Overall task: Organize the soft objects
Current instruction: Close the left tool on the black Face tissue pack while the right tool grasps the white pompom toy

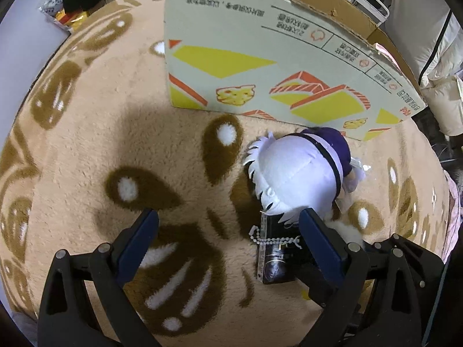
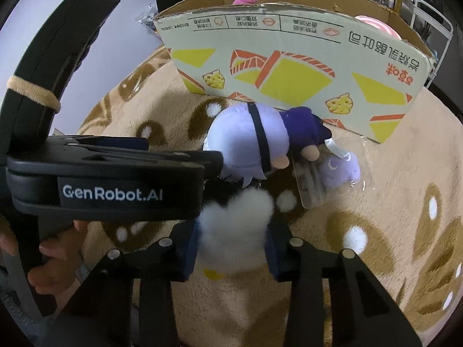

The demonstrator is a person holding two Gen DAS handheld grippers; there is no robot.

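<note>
On the tan-and-brown fleece blanket (image 2: 361,202), just before the printed cardboard box (image 2: 289,66), lies a white-haired doll (image 1: 292,173) in purple. Right gripper (image 2: 231,248) pinches a white fluffy plush (image 2: 234,231) between its blue pads. Left gripper (image 1: 228,231) stands spread wide over the blanket, one finger beside the doll's head.

A shaggy pile rug (image 1: 86,144) carries a matt cardboard box (image 1: 260,57), a smooth felt-like plush doll (image 1: 295,173) and a fluffy white toy (image 2: 234,231).
</note>
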